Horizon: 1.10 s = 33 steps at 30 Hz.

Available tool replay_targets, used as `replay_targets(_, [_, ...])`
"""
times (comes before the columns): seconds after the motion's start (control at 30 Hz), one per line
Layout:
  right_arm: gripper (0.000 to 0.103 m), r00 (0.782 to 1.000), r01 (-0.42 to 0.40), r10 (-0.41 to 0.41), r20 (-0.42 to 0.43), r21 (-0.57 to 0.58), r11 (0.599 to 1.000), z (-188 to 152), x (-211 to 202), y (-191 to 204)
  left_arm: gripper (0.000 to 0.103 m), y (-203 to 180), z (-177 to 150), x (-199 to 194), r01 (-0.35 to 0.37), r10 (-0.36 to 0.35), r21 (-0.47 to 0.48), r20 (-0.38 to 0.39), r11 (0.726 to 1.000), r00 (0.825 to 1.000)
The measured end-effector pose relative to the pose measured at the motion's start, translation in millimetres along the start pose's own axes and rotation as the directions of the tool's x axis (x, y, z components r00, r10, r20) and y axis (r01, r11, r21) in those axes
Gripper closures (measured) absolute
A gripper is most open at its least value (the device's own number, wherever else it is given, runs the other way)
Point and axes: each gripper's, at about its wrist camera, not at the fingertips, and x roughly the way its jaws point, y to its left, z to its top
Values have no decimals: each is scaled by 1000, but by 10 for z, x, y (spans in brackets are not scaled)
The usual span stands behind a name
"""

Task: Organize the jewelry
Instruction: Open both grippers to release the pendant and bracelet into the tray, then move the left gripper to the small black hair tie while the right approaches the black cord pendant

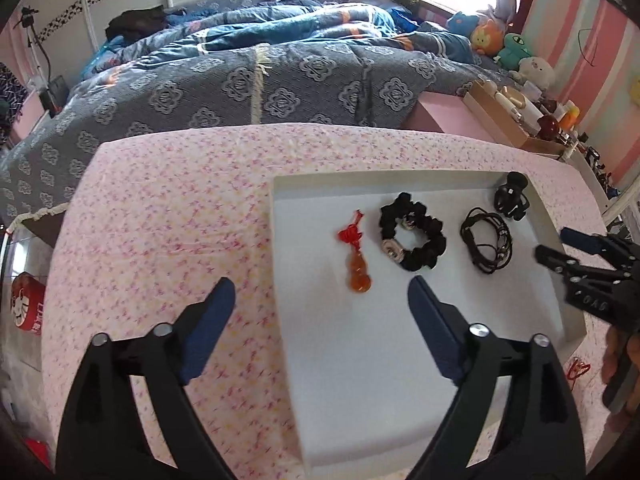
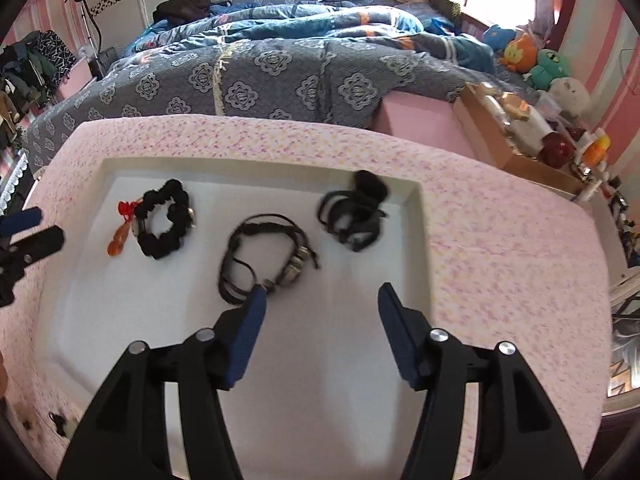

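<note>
A white tray (image 1: 400,180) sits on a pink floral tablecloth. In it lie a red knot charm with an orange gourd (image 1: 357,256), a black scrunchie bracelet (image 1: 414,238), a black cord bracelet (image 1: 486,240) and a black hair claw (image 1: 511,196). My left gripper (image 1: 322,296) is open and empty over the tray's left edge. My right gripper (image 2: 320,300) is open and empty above the tray, its left finger just short of the cord bracelet (image 2: 266,258). The scrunchie (image 2: 164,220), gourd charm (image 2: 118,240) and hair claw (image 2: 356,212) also show in the right wrist view.
A small red trinket (image 1: 578,370) lies on the cloth right of the tray. A small dark item (image 2: 60,420) lies on the cloth near the tray's front left corner. A bed with grey-blue bedding (image 1: 240,80) stands behind the table. A cardboard box of bottles (image 2: 520,136) stands at the back right.
</note>
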Motion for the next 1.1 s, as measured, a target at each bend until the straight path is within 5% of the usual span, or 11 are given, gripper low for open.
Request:
replay_targets(0.5, [24, 996, 57, -60, 59, 52, 997, -446, -533, -496, 4, 104, -396, -376, -32, 31, 6, 28, 999, 999])
replay_targets(1.1, [23, 997, 43, -48, 66, 77, 996, -1208, -783, -651, 4, 9, -1077, -717, -12, 11, 39, 17, 999, 1000])
